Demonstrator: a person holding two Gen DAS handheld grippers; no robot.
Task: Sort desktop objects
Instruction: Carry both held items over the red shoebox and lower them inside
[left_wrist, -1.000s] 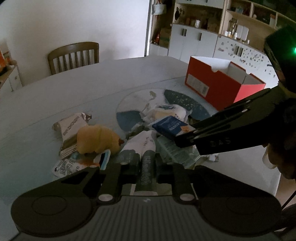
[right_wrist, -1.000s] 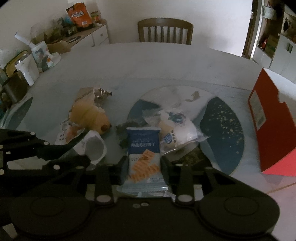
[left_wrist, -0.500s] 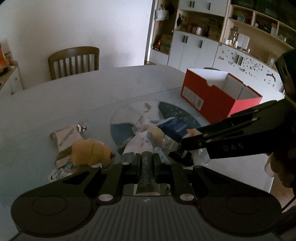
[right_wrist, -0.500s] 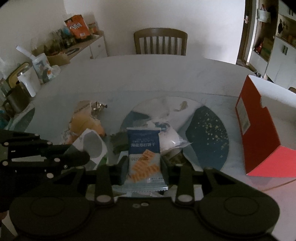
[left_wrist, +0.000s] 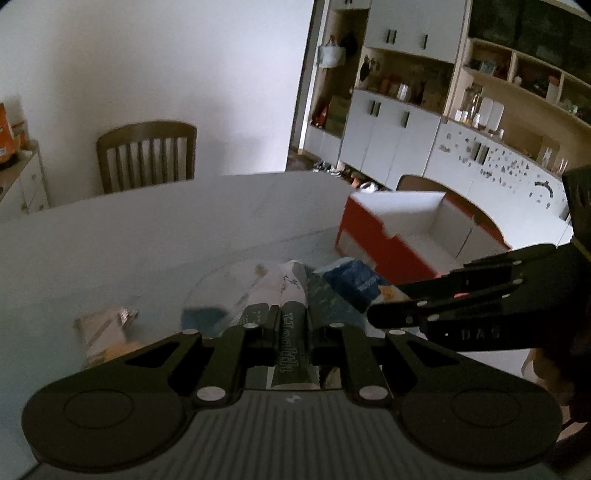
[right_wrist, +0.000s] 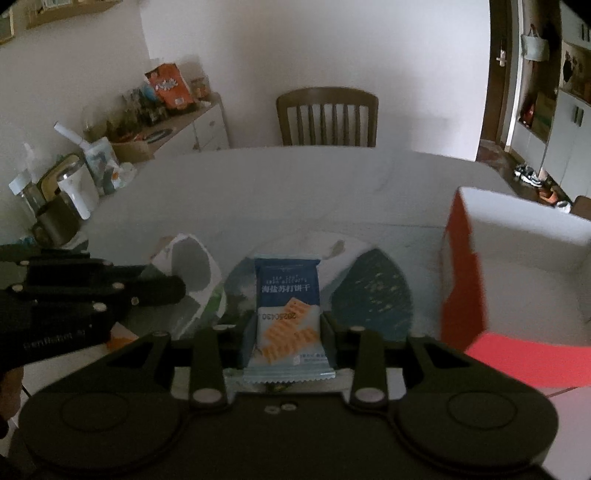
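Both claws loaded: left gripper (left_wrist: 290, 325) clamped on a white-and-green "Health" sachet (left_wrist: 291, 332), right gripper (right_wrist: 288, 328) pinching a blue-and-white cracker packet (right_wrist: 286, 314); open red-and-white cardboard box (right_wrist: 517, 266) sits ahead-right of both, so clear the rim before letting go.

A blue-and-white cracker packet (right_wrist: 287, 314) stands upright, pinched at its sides, beside a white-and-green "Health" pouch (left_wrist: 291, 332) likewise clamped, both above the table near the open red box (left_wrist: 402, 236).
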